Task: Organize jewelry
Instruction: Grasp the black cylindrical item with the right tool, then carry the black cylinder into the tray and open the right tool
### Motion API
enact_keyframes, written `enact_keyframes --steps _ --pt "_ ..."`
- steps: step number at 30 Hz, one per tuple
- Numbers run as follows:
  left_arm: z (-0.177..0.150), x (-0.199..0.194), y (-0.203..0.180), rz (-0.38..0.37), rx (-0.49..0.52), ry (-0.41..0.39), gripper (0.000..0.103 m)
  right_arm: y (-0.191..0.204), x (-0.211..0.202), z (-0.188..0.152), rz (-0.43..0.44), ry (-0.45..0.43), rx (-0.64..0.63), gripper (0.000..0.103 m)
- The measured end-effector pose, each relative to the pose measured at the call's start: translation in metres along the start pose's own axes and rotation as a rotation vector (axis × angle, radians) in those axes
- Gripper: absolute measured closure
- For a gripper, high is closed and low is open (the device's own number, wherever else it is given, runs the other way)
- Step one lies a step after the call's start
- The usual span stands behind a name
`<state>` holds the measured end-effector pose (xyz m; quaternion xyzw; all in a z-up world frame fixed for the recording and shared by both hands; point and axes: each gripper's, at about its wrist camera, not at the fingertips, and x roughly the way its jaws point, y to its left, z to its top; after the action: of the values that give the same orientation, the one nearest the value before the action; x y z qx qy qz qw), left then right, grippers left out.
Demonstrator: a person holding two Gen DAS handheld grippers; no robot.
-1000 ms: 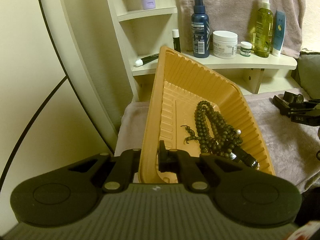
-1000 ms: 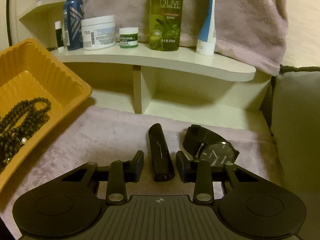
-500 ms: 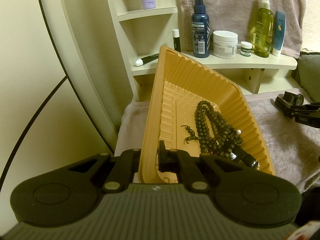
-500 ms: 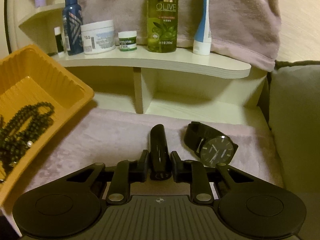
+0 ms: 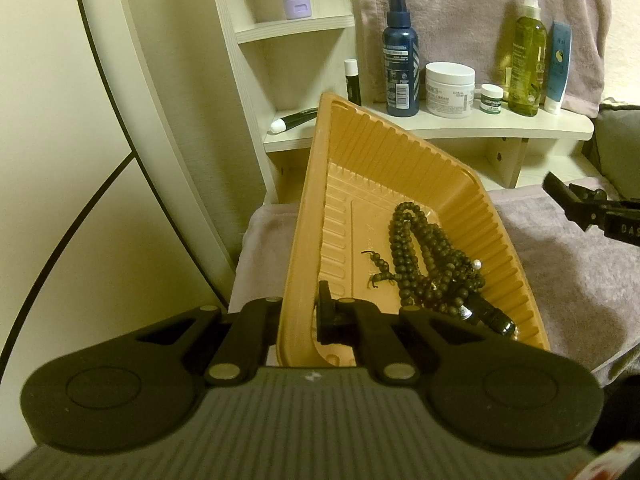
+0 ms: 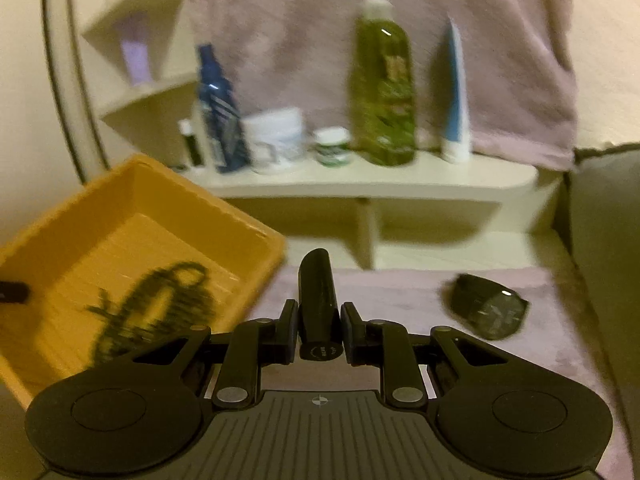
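Observation:
My left gripper [image 5: 300,312] is shut on the near left wall of the orange tray [image 5: 308,216] and holds it tilted. Dark bead necklaces [image 5: 424,264] lie in the tray's lower right corner. My right gripper [image 6: 320,320] is shut on a black tube [image 6: 318,296] and holds it lifted above the mauve cloth [image 6: 400,292], beside the tray [image 6: 256,236]. A black wristwatch [image 6: 488,312] lies on the cloth to the right. The right gripper shows at the left wrist view's right edge [image 5: 592,212].
A cream shelf [image 5: 480,128] behind holds a blue spray bottle [image 5: 400,64], white jar [image 5: 450,88], small green-label jar [image 5: 491,98], olive bottle [image 5: 528,56] and blue tube [image 5: 558,68]. A pink towel [image 6: 520,60] hangs behind. A grey cushion [image 6: 608,240] is at right.
My right gripper closed on the black tube and lifted it off the cloth, moving up and left toward the tray. The left gripper and tray have stayed still.

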<state>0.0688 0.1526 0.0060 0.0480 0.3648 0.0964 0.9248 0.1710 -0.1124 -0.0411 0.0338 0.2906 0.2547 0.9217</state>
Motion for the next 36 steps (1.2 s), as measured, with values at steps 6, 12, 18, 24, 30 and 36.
enact_keyframes --steps 6,12,18,24,30,36 --pt "0.000 0.000 -0.001 0.002 -0.001 -0.001 0.099 0.037 -0.001 0.005 0.133 0.022 0.013 0.080" --pt "0.001 -0.001 -0.001 -0.001 -0.003 0.000 0.099 0.071 0.011 -0.002 0.260 0.086 0.027 0.080" --pt "0.001 -0.001 -0.001 -0.001 -0.005 0.000 0.099 0.097 0.022 -0.010 0.349 0.130 0.001 0.080" --pt "0.001 -0.002 -0.002 -0.001 -0.006 -0.001 0.099 0.099 0.031 -0.013 0.364 0.152 -0.005 0.080" --pt "0.001 -0.002 -0.001 -0.001 -0.005 -0.001 0.099 0.094 0.035 -0.018 0.393 0.173 0.018 0.080" --pt "0.001 -0.001 -0.001 -0.003 -0.003 -0.002 0.099 0.088 0.023 -0.016 0.349 0.113 0.013 0.054"
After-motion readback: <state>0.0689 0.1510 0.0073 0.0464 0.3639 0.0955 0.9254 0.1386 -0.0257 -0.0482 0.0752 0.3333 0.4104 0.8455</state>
